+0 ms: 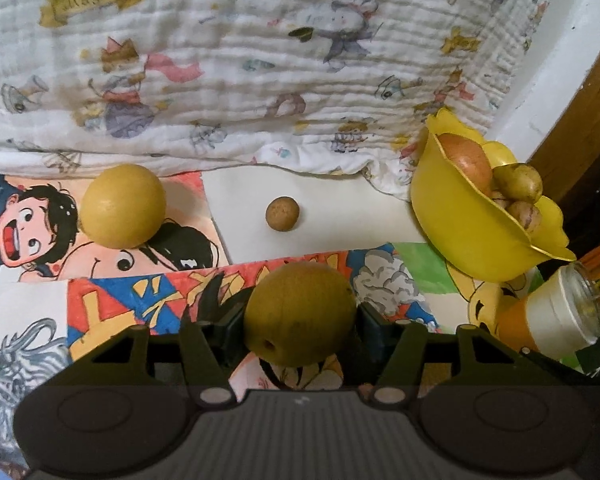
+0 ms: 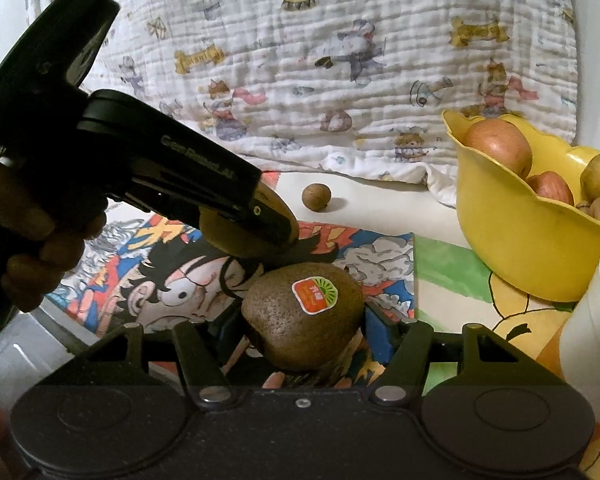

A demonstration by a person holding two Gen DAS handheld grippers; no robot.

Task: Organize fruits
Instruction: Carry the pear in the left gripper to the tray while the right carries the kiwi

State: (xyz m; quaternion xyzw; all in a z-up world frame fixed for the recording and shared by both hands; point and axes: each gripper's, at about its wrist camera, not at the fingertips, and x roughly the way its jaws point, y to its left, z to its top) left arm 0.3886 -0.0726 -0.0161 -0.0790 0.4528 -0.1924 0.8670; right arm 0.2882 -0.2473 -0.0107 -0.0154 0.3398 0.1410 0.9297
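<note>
My left gripper [image 1: 300, 316] is shut on a yellow-brown pear [image 1: 300, 314] and holds it above the cartoon mat. The left gripper with its pear also shows in the right wrist view [image 2: 252, 236]. My right gripper [image 2: 302, 318] is shut on a brown kiwi [image 2: 302, 316] with a red sticker. A second round pear [image 1: 122, 205] lies on the mat at left. A small brown longan [image 1: 282, 213] [image 2: 316, 197] lies on white paper. A yellow bowl [image 1: 460, 216] [image 2: 516, 236] at the right holds apples [image 2: 500, 146], a pear and walnuts.
A printed white blanket [image 1: 260, 60] lies bunched along the back. A white and orange jar [image 1: 560, 312] [image 2: 592, 320] stands at the right, just in front of the bowl. Cartoon mats [image 1: 140, 292] cover the table. A white wall and a brown wooden edge [image 1: 580, 128] stand at the far right.
</note>
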